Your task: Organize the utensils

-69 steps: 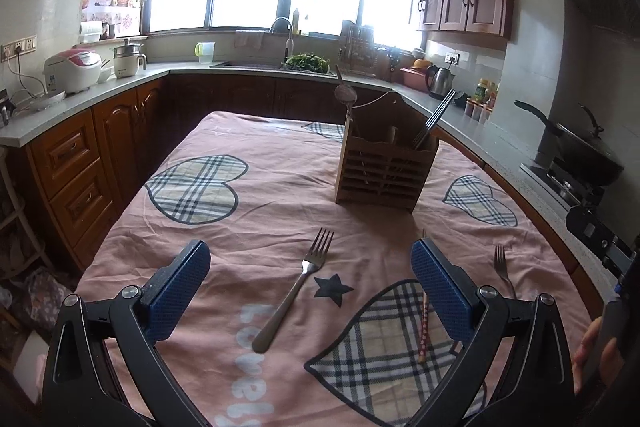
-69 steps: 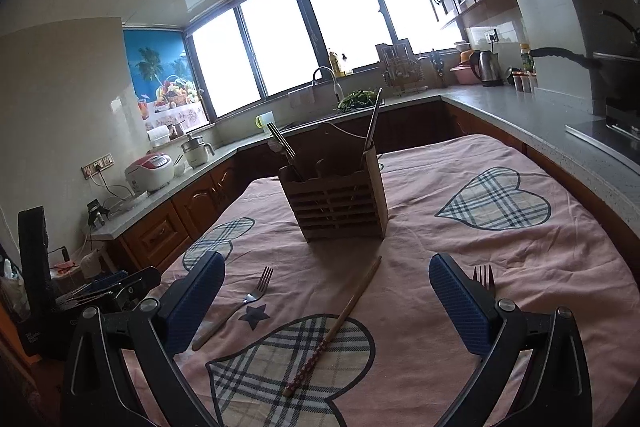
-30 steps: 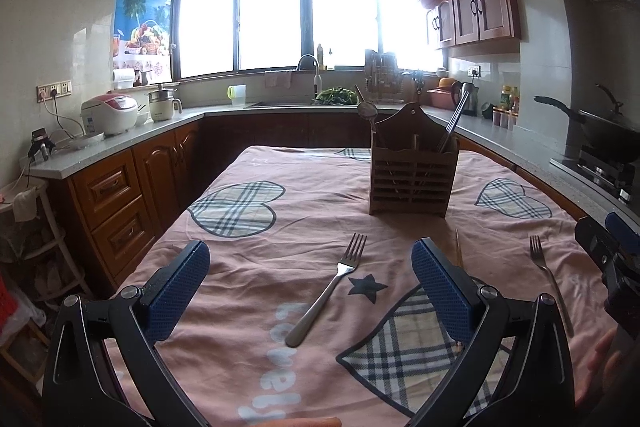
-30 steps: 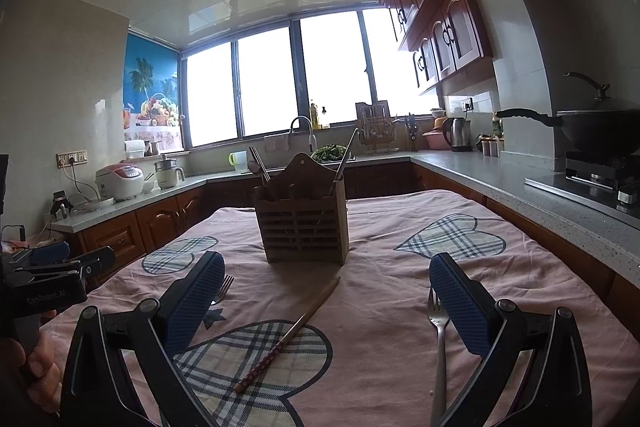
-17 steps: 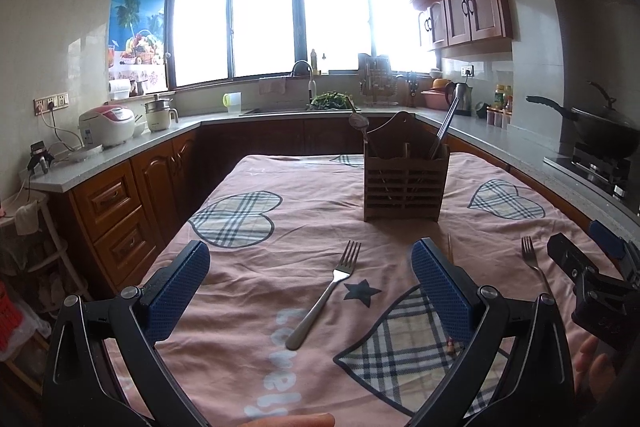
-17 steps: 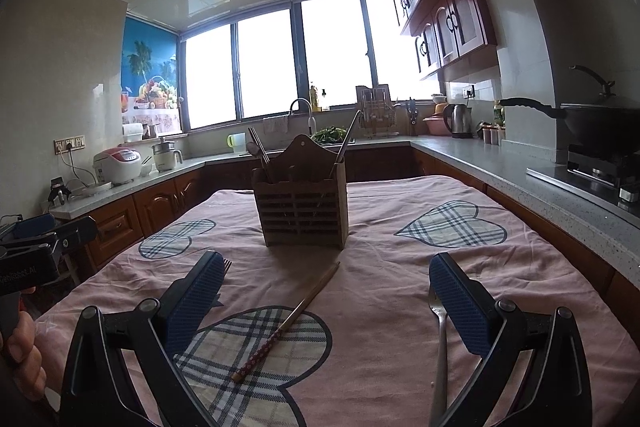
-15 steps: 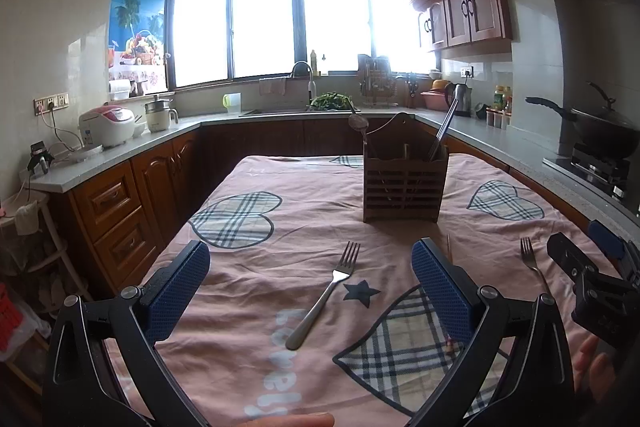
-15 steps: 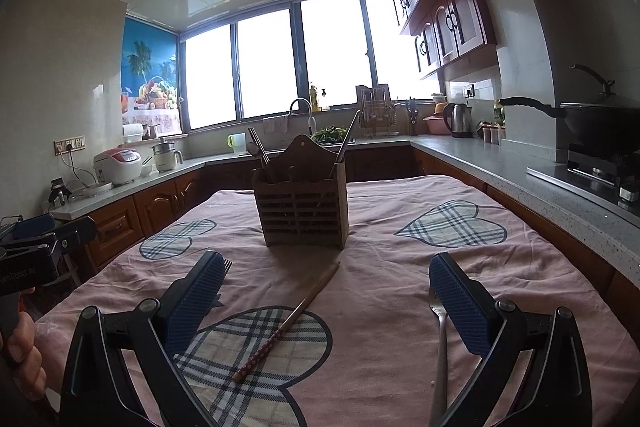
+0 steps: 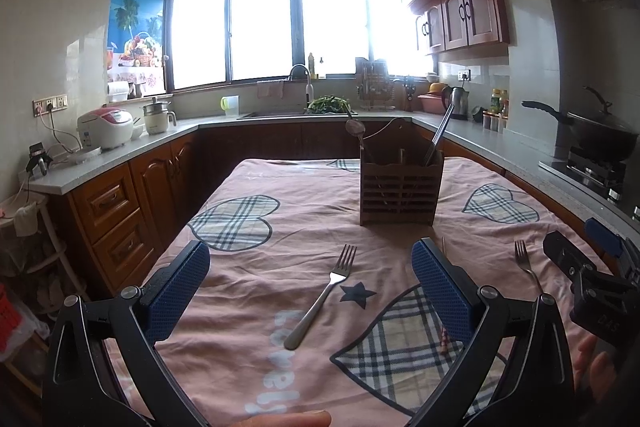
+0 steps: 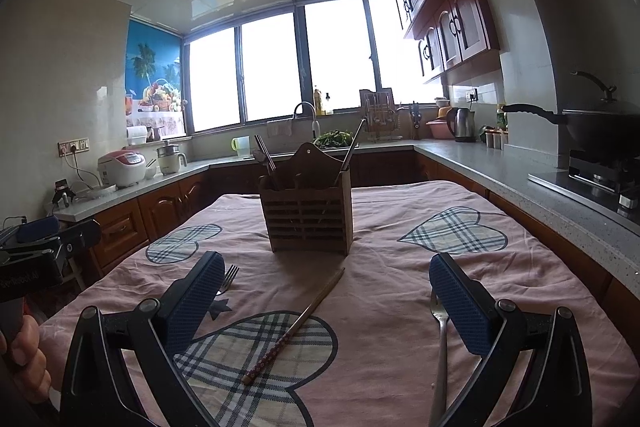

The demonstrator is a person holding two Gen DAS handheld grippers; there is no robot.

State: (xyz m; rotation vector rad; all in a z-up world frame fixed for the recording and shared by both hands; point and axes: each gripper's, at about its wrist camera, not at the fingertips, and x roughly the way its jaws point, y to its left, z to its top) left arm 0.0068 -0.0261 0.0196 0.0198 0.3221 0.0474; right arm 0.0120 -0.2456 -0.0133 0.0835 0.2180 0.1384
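Left gripper (image 9: 310, 281) gapes wide, holding nothing, over a fork (image 9: 321, 297) on the pink cloth (image 9: 240, 227); chopstick (image 10: 294, 327) lies before the caddy (image 10: 306, 217); right gripper (image 10: 328, 301) equally wide and empty, second fork (image 10: 440, 351) by its right finger.

We get hard backlight from the blown-out window (image 9: 296, 27); the cabinets (image 10: 448, 27) and the holder (image 10: 306, 211) facing us go dark, detail there probably lost. Fisheye bends the edges, corners vignette black, centre sharp, shadows on the tablecloth (image 9: 248, 287) soft.
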